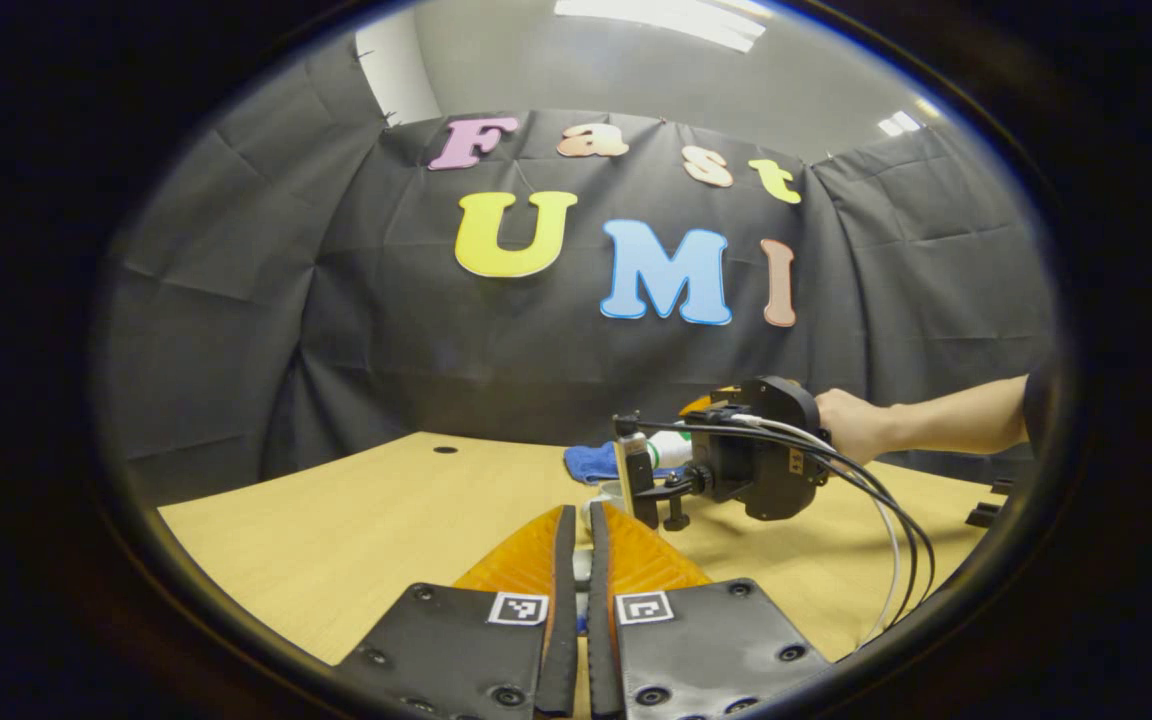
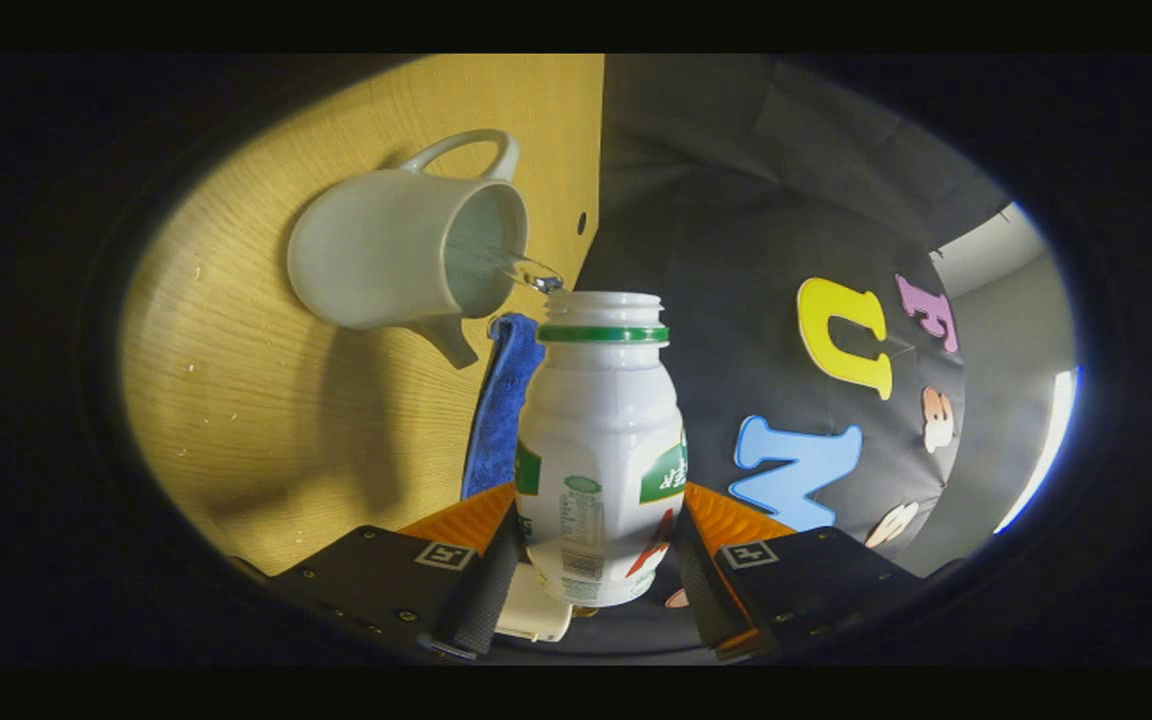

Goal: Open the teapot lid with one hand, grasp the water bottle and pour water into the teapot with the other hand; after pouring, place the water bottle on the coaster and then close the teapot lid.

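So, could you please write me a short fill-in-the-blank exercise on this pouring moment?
1. The right gripper is shut on the water ____.
2. A thin stream of water runs into the open white ____.
3. The blue cloth lies on the ____ table.
4. The fingers of the left gripper stand nearly ____ around something pale that I cannot identify.

Missing words: bottle; teapot; wooden; closed

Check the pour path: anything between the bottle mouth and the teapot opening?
Nothing visible. The white plastic bottle, held in the right claw, sends a clear stream straight into the open white ceramic teapot.
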Tool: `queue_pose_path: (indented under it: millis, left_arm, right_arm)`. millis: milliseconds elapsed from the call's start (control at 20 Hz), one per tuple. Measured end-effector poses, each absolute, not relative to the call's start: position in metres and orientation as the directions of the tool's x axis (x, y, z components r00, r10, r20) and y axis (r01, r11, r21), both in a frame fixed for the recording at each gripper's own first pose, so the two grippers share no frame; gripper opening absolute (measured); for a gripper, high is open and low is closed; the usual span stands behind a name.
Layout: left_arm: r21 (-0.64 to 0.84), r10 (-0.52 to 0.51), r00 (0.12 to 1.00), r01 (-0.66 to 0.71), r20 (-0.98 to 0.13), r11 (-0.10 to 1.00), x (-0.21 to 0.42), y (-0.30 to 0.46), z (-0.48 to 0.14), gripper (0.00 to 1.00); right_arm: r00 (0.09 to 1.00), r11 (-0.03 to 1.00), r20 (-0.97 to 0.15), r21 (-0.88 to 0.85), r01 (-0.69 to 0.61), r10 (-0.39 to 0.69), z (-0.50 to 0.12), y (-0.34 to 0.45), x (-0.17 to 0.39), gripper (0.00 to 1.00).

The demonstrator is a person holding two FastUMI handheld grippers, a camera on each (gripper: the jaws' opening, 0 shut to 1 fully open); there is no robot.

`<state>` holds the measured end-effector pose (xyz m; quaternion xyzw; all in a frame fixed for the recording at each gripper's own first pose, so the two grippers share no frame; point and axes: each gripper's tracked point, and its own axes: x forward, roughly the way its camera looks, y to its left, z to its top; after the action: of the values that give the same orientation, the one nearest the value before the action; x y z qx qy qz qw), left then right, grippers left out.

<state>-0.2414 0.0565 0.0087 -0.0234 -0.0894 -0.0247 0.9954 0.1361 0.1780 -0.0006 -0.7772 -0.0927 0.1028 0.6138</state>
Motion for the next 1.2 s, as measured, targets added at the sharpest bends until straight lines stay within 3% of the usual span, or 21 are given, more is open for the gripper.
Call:
queue_pose_path:
  millis: [450,500,600,650,850,1050,1200]
  left_arm:
    - [-0.041,-0.052,0.983,0.060,0.176,0.997,-0.241,0.055,0.008,0.14]
    - [-0.040,-0.054,0.984,0.061,0.169,0.997,-0.240,0.054,0.005,0.11]
    - [-0.041,-0.059,0.984,0.067,0.169,0.997,-0.242,0.052,0.006,0.14]
    - [-0.042,-0.059,0.983,0.068,0.175,0.997,-0.243,0.052,0.008,0.11]
    - [-0.042,-0.056,0.983,0.065,0.177,0.997,-0.241,0.054,0.008,0.11]
    - [-0.042,-0.058,0.983,0.066,0.171,0.997,-0.241,0.055,0.006,0.14]
    - [-0.045,-0.061,0.983,0.070,0.173,0.997,-0.242,0.054,0.006,0.11]
  right_arm:
    - [0.961,-0.282,-0.029,-0.958,0.052,0.274,0.006,0.177,0.138,0.74]
    - [0.961,-0.286,-0.025,-0.956,0.058,0.277,0.007,0.178,0.138,0.74]
    - [0.959,-0.294,-0.015,-0.953,0.072,0.283,0.008,0.181,0.139,0.74]
    - [0.958,-0.298,-0.012,-0.951,0.077,0.286,0.008,0.182,0.139,0.74]
    - [0.954,-0.310,0.003,-0.945,0.100,0.299,0.012,0.188,0.138,0.74]
    - [0.952,-0.326,0.009,-0.938,0.114,0.307,0.014,0.190,0.135,0.74]
    - [0.950,-0.341,0.015,-0.931,0.127,0.312,0.014,0.190,0.135,0.74]
